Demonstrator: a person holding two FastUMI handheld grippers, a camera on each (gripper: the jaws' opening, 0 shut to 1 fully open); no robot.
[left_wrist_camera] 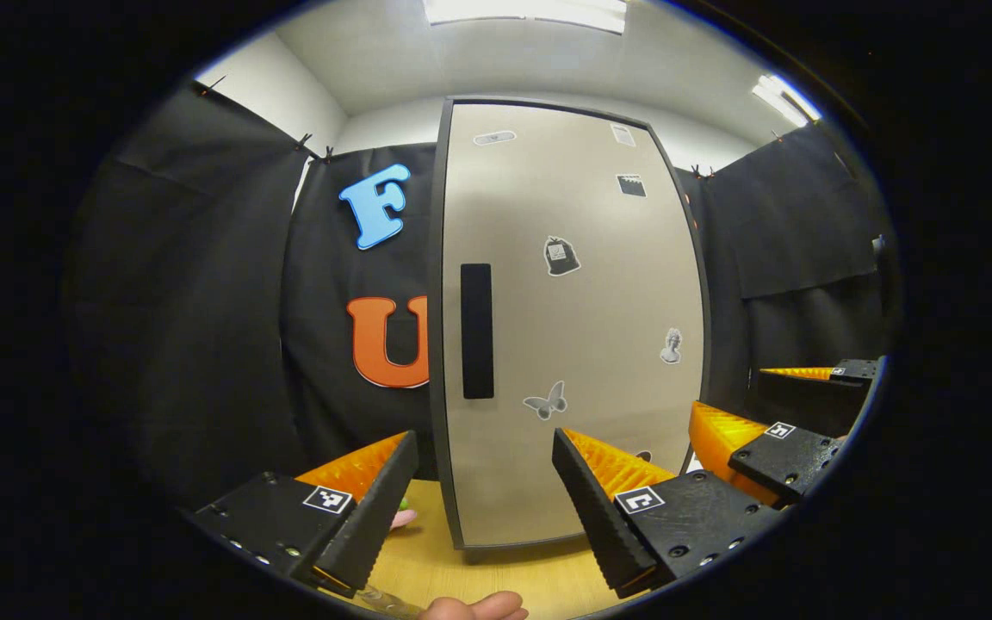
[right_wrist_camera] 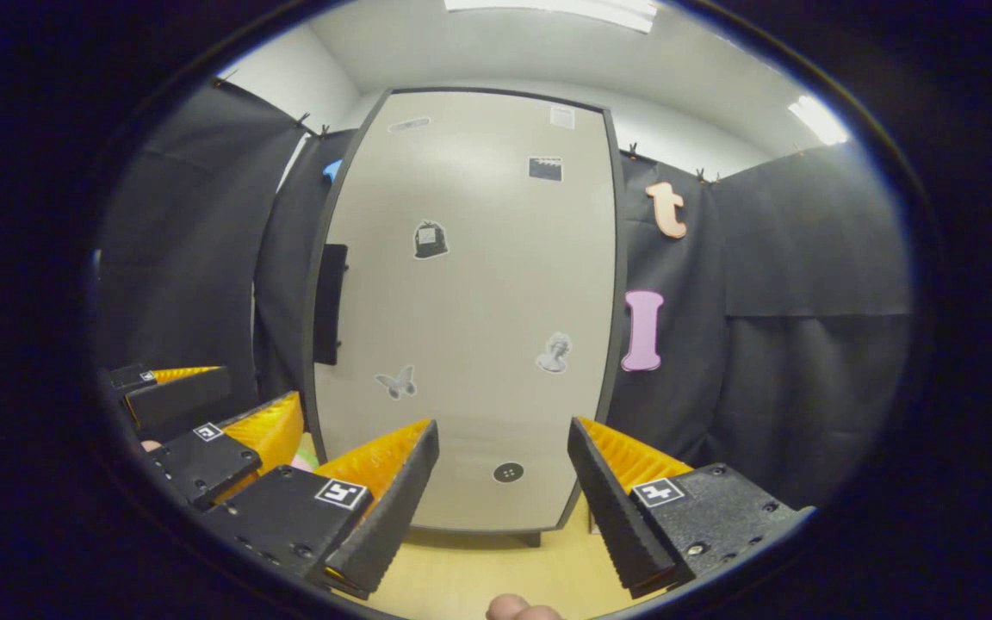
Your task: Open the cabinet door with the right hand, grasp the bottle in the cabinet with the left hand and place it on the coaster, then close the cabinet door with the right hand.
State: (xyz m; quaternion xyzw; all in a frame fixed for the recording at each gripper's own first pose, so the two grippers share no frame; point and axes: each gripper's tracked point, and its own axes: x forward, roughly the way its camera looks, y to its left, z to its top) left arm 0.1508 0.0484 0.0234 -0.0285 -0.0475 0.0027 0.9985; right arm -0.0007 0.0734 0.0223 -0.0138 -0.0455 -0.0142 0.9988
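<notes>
Black cloth walls surround the shut cabinet door (left_wrist_camera: 573, 344); stiff, likely light, best pulled by its left-edge handle (left_wrist_camera: 477, 331). Left gripper (left_wrist_camera: 483, 499) and right gripper (right_wrist_camera: 503, 491): jaws wide, empty.

The left gripper (left_wrist_camera: 485, 499) carried blocky black finger mounts dotted with small screws, each bearing a square black-and-white marker. Its wedge-shaped fingers (left_wrist_camera: 599, 517) had finely ribbed faces. The right gripper (right_wrist_camera: 503, 495) was built alike, its marker at four o'clock. A bare fingertip (left_wrist_camera: 474, 608) showed at six o'clock.
</notes>
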